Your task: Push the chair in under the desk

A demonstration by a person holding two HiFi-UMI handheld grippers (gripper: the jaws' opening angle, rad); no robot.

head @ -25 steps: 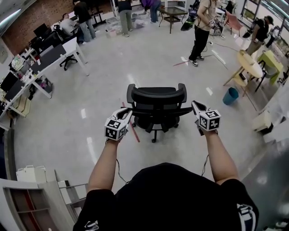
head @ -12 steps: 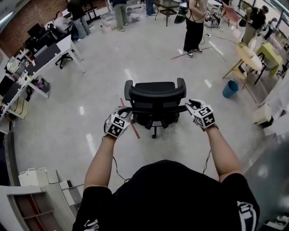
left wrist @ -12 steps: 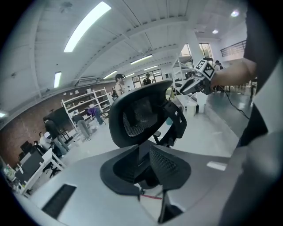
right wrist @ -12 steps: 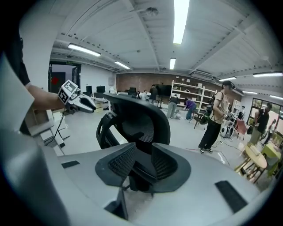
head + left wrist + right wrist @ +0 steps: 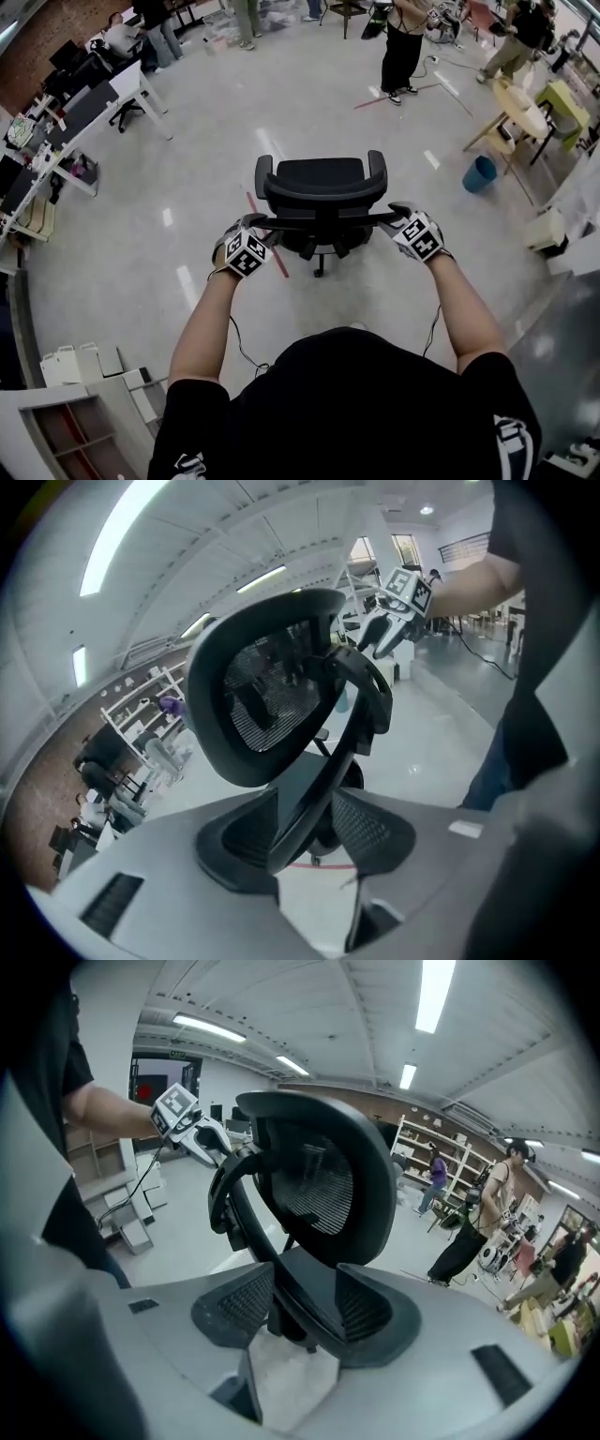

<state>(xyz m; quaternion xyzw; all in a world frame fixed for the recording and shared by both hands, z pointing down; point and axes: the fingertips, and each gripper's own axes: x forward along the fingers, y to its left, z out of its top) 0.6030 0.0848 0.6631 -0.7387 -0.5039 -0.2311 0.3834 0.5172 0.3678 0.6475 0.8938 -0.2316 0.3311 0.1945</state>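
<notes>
The head view looks from above and behind the chair (image 5: 323, 202), steeply down and forward, with the chair a little way ahead. The left gripper view sits right against the chair's back on the person's left, facing across it. The right gripper view mirrors this from the other side. All three share the chair's back.
</notes>
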